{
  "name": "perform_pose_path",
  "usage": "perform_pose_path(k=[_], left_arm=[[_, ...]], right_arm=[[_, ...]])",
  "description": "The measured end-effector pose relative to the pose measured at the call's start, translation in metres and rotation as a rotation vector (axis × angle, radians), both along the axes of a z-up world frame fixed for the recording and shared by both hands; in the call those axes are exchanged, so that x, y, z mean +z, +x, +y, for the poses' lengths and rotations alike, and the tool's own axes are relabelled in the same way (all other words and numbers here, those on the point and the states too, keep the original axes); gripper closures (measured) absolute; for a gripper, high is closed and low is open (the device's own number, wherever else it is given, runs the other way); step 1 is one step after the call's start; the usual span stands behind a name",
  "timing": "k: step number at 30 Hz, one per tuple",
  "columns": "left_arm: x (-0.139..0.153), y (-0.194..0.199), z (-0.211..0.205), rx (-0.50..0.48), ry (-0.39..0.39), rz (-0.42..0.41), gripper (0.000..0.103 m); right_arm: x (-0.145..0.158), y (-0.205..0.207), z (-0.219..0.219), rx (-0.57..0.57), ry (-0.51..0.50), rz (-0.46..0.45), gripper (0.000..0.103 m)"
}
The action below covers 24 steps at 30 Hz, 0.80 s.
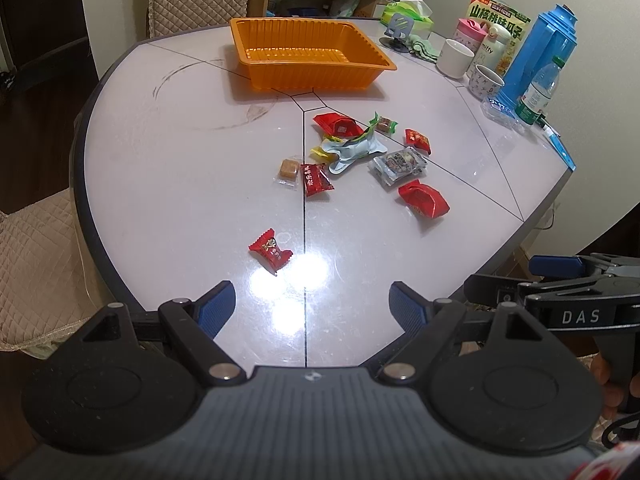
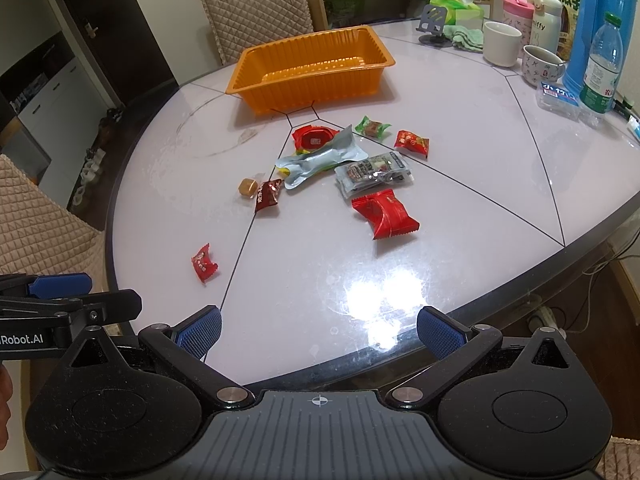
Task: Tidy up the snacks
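An empty orange tray (image 1: 256,66) (image 2: 256,98) stands at the far side of the round table. Several wrapped snacks lie scattered in the middle: a small red candy (image 1: 270,250) (image 2: 204,263) nearest me, a big red packet (image 1: 424,199) (image 2: 384,214), a dark red packet (image 1: 316,179) (image 2: 268,195), a brown cube sweet (image 1: 289,170) (image 2: 247,187), a clear packet (image 1: 398,164) (image 2: 372,173), a pale blue wrapper (image 1: 352,151) (image 2: 320,156). My left gripper (image 1: 312,306) and right gripper (image 2: 318,330) are both open and empty above the table's near edge.
Cups (image 2: 502,43), a blue thermos (image 2: 600,28), a water bottle (image 2: 602,68), a snack box (image 1: 498,20) and a tissue box (image 2: 456,8) stand at the far right. Padded chairs (image 2: 256,8) stand behind and to the left of the table (image 1: 160,184).
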<state>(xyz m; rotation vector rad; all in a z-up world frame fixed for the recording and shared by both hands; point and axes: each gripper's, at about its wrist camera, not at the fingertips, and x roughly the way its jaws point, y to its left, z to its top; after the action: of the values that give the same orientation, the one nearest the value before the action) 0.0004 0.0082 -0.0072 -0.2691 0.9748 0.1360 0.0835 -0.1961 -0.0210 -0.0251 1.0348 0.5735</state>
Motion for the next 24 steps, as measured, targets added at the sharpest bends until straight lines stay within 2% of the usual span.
perform_pose_path(k=[24], left_arm=[[0.0008, 0.0030, -0.0003, 0.001, -0.002, 0.001, 0.020]], right_arm=[[0.0027, 0.0018, 0.0003, 0.001, -0.001, -0.001, 0.000]])
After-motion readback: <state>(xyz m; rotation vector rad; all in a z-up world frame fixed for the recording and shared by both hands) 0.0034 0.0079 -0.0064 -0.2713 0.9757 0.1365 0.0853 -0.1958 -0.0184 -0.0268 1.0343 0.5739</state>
